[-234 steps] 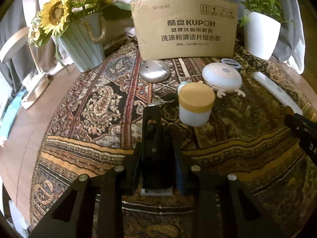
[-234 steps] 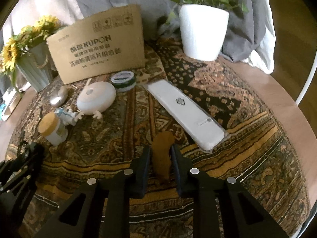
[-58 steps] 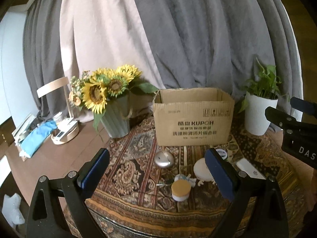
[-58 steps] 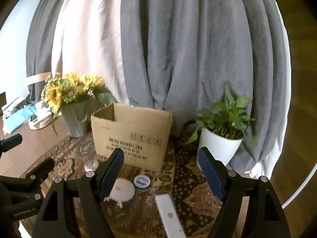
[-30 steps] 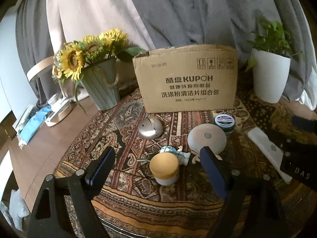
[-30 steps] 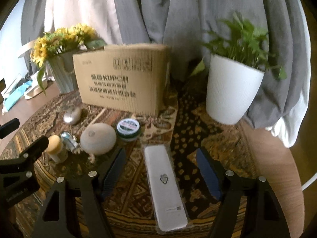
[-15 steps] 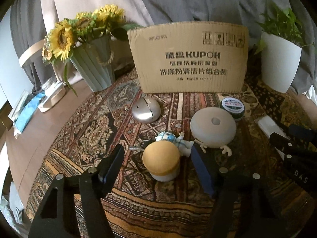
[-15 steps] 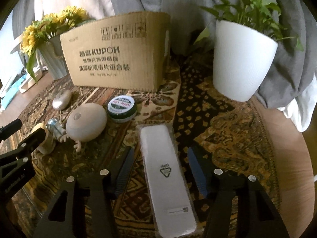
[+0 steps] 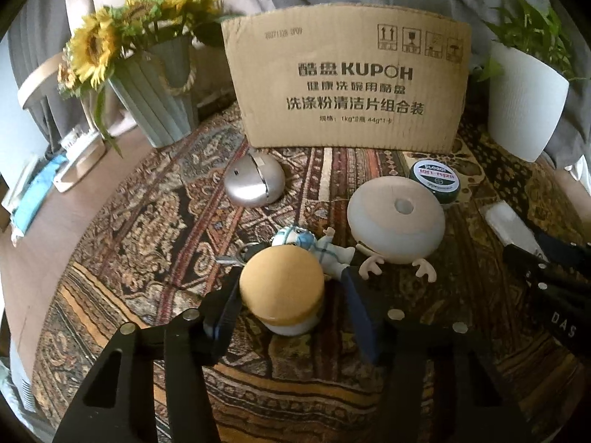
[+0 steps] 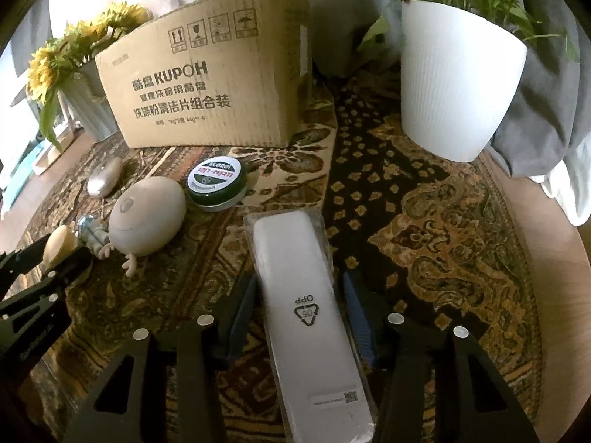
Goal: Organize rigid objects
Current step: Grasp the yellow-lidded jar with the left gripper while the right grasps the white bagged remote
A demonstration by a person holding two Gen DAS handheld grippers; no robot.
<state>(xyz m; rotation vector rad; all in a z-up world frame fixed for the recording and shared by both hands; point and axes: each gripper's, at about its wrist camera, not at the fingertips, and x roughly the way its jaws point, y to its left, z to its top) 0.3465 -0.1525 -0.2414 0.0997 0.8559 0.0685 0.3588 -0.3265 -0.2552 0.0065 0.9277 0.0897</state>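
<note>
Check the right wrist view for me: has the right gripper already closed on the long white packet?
No. The right gripper is open, its fingers straddling the long white packet with gaps on both sides.

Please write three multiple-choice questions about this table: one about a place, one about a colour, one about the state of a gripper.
1. Where is the green tin?
A. in front of the cardboard box
B. inside the white pot
C. on the wrapped white bar

2. What colour is the jar's lid?
A. blue
B. red
C. tan

3. How is the right gripper?
A. shut on the tin
B. open around the wrapped white bar
C. out of view

Key: A, the tin sits on the cloth before the box; C, the lid looks tan; B, a finger stands on each side of the bar.
</note>
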